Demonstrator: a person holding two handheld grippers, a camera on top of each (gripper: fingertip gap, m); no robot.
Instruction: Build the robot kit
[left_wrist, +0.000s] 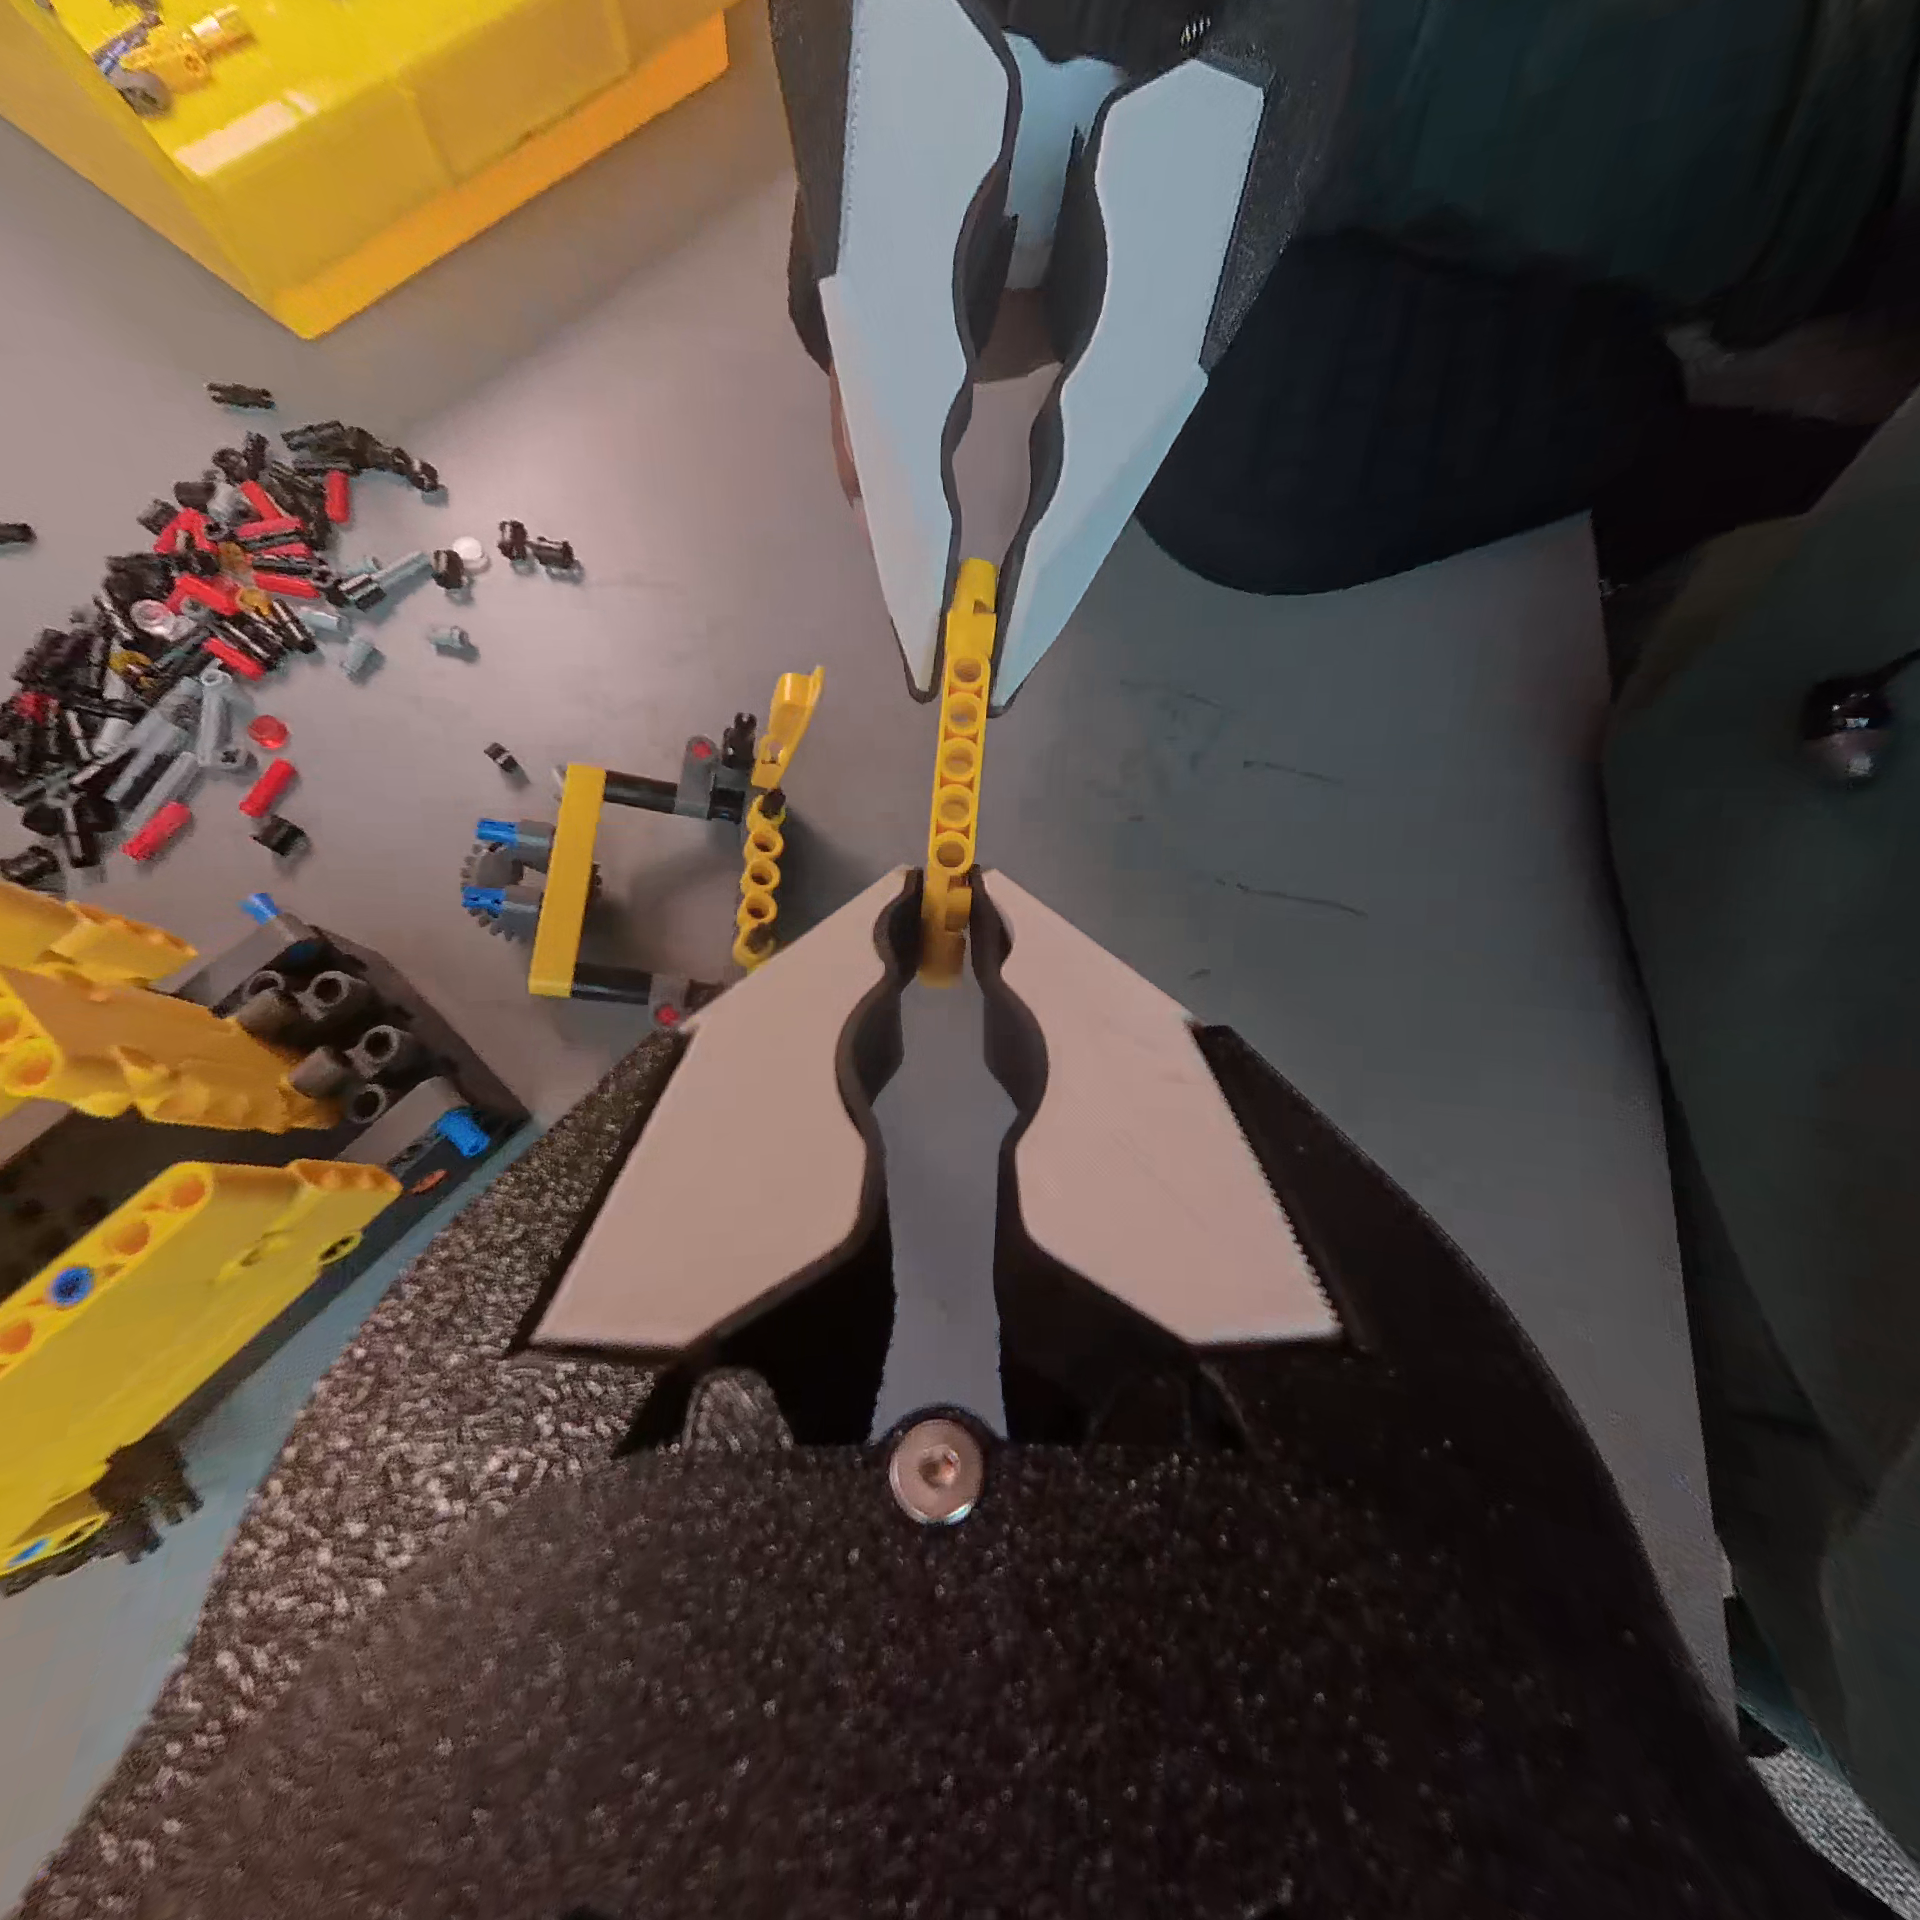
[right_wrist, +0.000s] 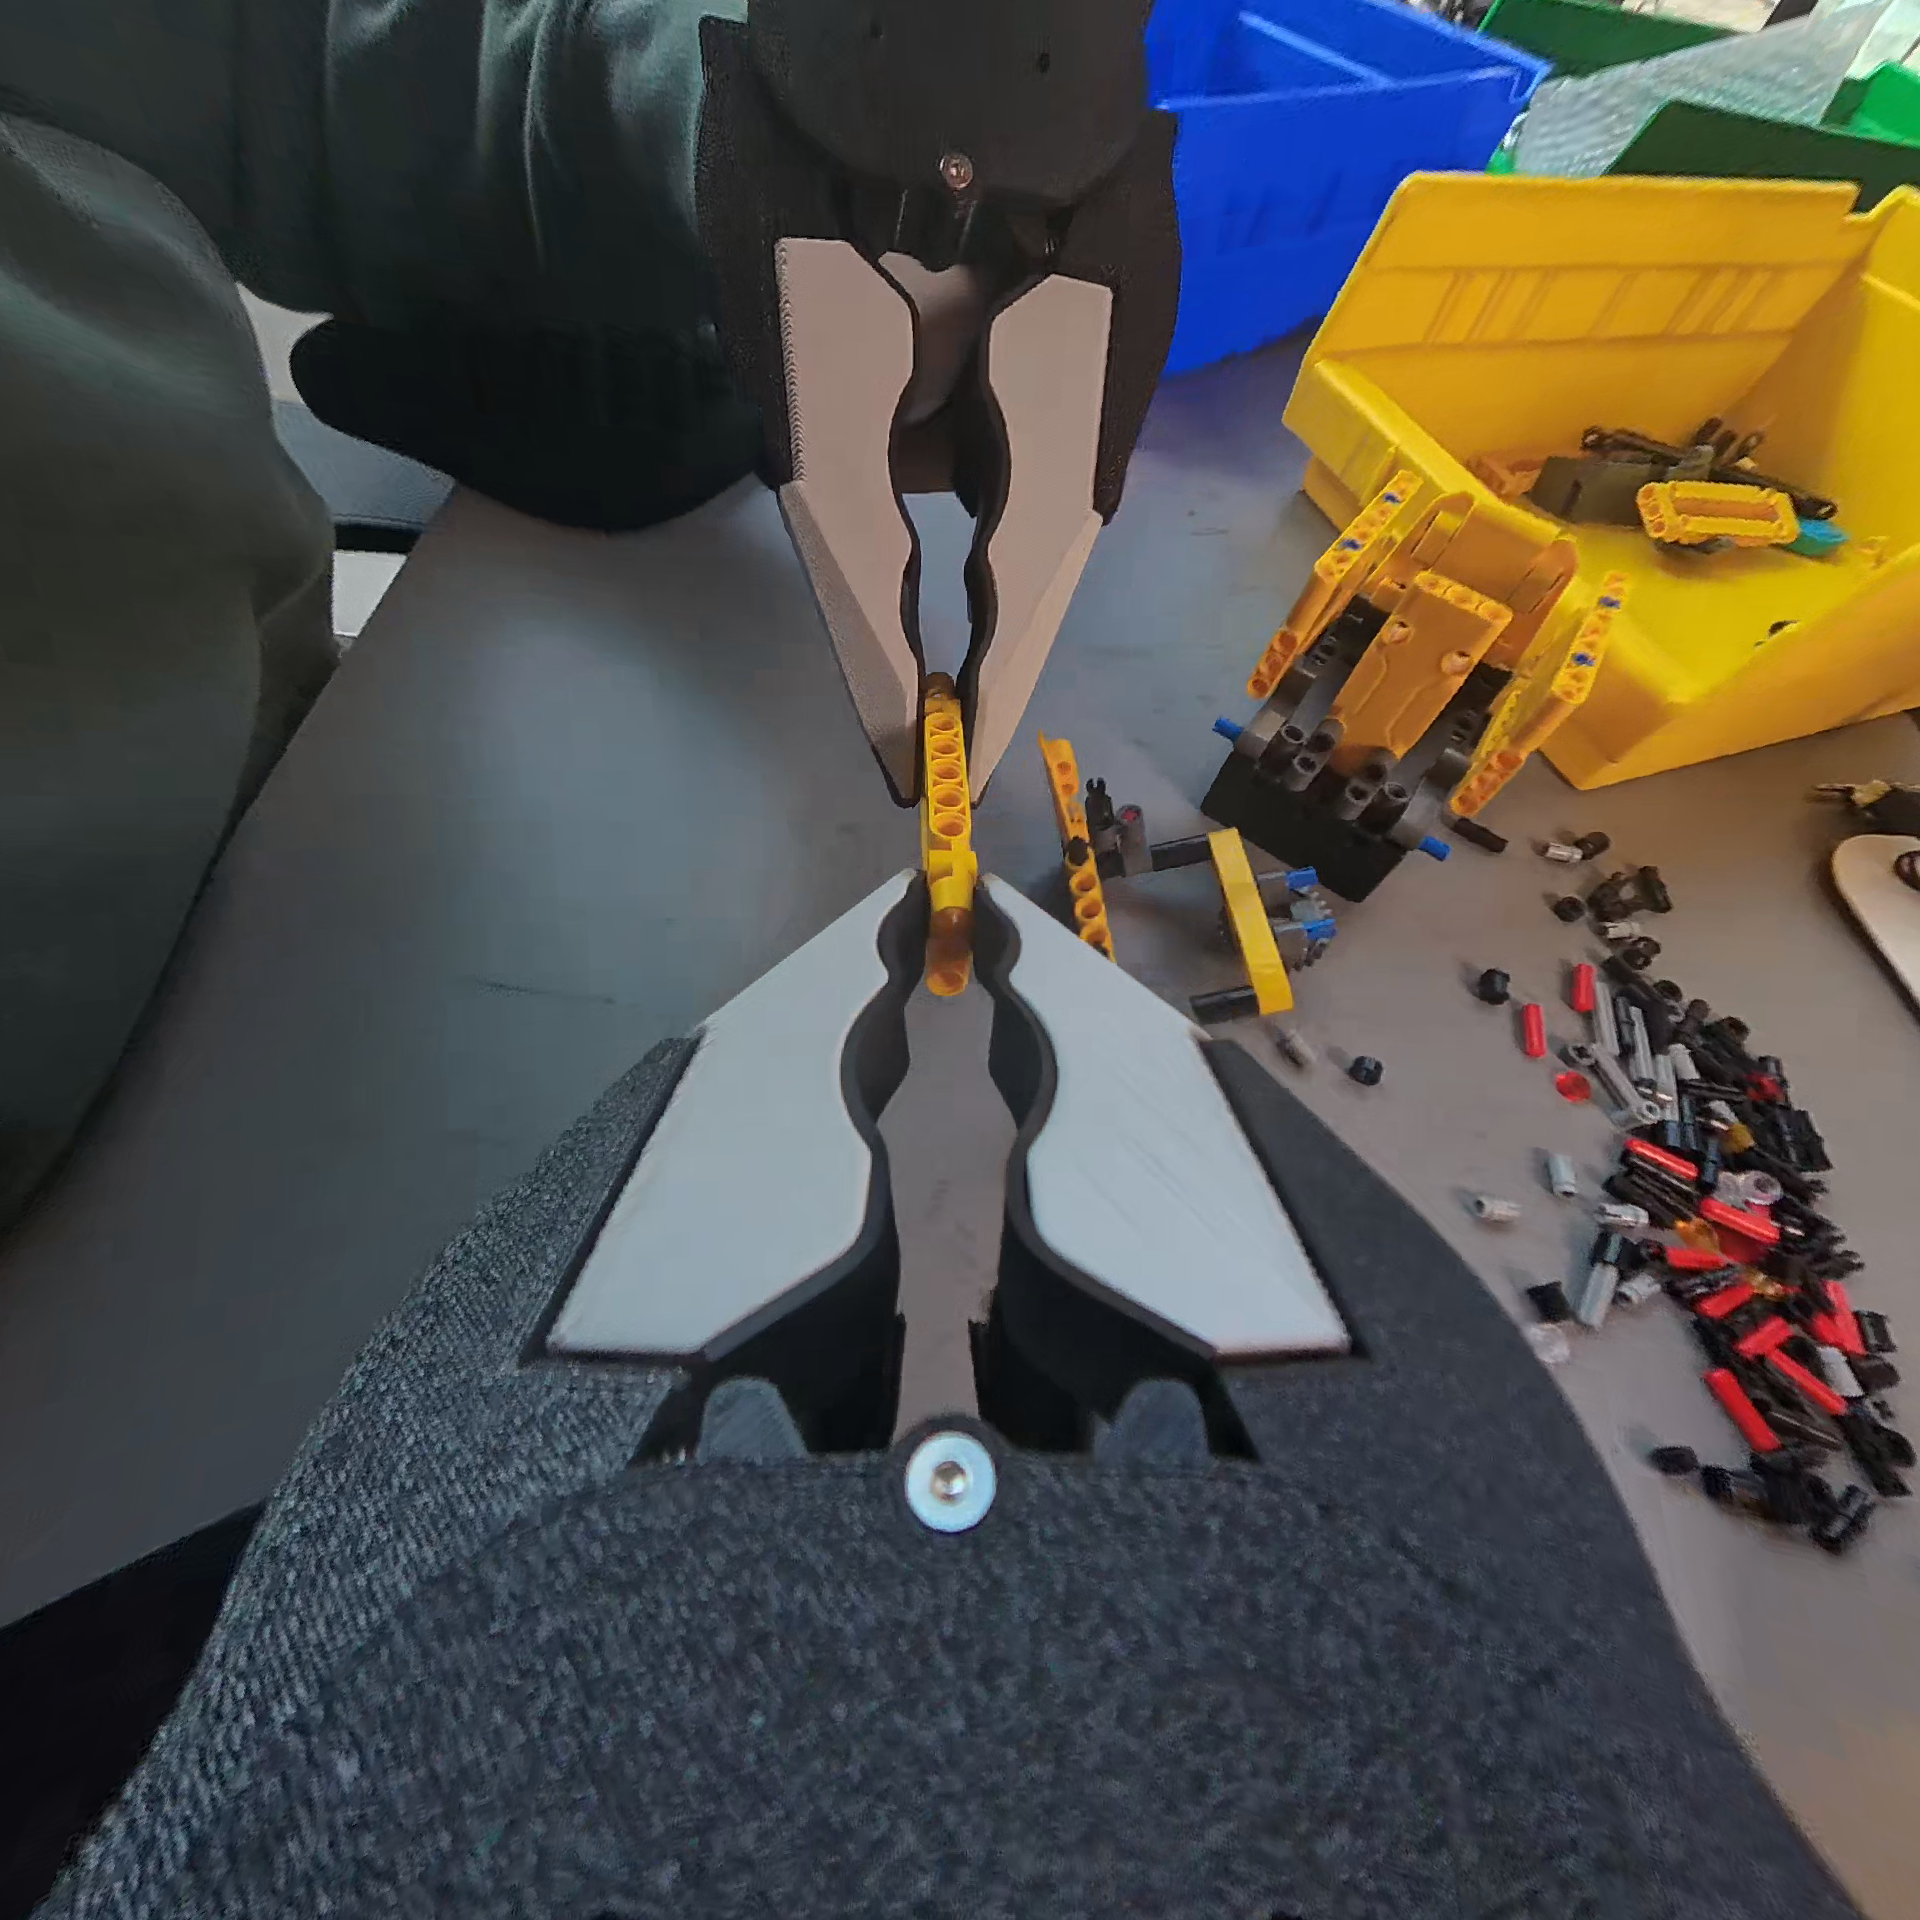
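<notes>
A yellow holed beam (left_wrist: 958, 774) is held in the air between both grippers, one at each end. My left gripper (left_wrist: 948, 914) is shut on its near end in the left wrist view, and the right gripper (left_wrist: 961, 675) pinches the far end. In the right wrist view my right gripper (right_wrist: 948, 914) is shut on the beam (right_wrist: 945, 790), and the left gripper (right_wrist: 943, 769) faces it. A small yellow, black and grey frame assembly (left_wrist: 644, 873) lies on the grey table (left_wrist: 1299, 831) just left of the beam; it also shows in the right wrist view (right_wrist: 1174, 904).
A heap of small red, black and grey pins (left_wrist: 177, 644) (right_wrist: 1725, 1247) lies on the table. A larger yellow and black model (left_wrist: 156, 1122) (right_wrist: 1403, 686) stands beside a yellow bin (right_wrist: 1621, 436) (left_wrist: 343, 135). A blue bin (right_wrist: 1309, 156) sits behind. A person's dark sleeve (right_wrist: 499, 260) is close.
</notes>
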